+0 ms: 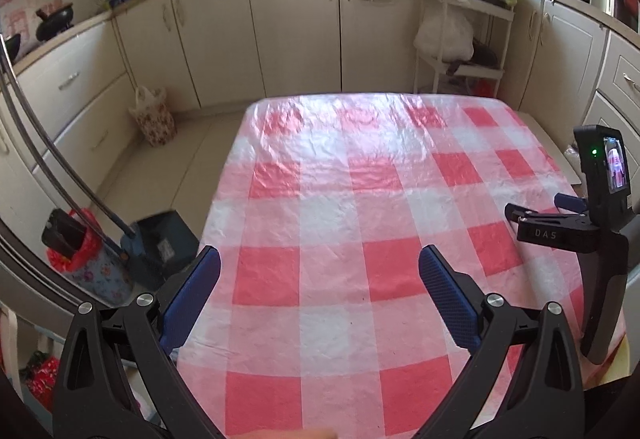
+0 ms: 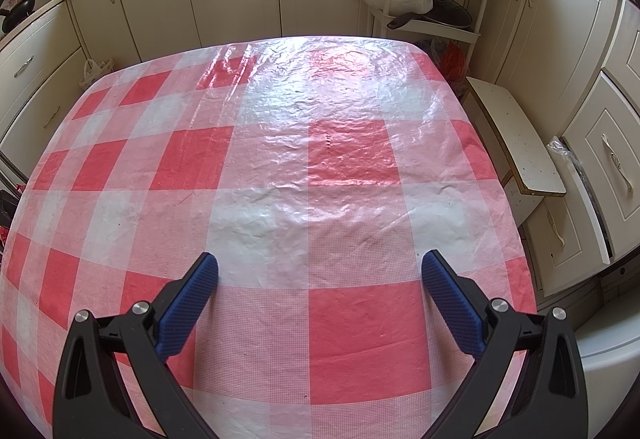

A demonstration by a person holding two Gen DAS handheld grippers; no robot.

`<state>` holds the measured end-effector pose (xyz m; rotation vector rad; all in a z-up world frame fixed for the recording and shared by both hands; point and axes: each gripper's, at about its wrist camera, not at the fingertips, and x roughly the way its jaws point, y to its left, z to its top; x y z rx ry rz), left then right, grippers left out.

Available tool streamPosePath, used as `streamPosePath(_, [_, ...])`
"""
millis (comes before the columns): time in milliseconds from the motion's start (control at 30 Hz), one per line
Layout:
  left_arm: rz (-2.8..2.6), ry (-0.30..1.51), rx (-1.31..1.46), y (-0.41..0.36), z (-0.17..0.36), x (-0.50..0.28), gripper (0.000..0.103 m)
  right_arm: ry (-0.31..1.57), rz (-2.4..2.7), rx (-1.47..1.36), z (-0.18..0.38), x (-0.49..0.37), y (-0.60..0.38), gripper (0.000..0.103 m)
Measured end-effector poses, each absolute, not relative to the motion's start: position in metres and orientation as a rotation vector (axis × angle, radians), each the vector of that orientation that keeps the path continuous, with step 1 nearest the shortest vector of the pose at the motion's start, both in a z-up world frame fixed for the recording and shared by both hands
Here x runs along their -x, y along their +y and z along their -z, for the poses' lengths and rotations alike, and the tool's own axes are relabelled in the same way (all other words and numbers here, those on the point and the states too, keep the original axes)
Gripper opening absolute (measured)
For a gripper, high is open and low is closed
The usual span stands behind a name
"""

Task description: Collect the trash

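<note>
My left gripper hangs over the checked tablecloth, jaws spread wide, nothing held. Right gripper is the same, wide apart and empty. I can't spot any trash on the cloth; a bin stands on the floor left of the table.

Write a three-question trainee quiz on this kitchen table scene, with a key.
1. True or false: the left gripper holds trash.
2. The tablecloth pattern is: A) striped B) red and white checked C) plain blue.
3. Fill in: the right gripper is ____, with nothing between its fingers.

Key: 1 false; 2 B; 3 open.
</note>
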<state>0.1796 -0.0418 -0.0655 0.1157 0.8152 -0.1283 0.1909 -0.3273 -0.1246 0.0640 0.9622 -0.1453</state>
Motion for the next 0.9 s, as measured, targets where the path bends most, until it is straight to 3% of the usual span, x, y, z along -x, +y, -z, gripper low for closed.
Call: streamPosePath(900, [0.154, 0.811, -0.040, -0.033, 0.061, -0.176, 0.096, 0.963, 0.146, -0.064, 0.125, -0.191, -0.327, 0.097])
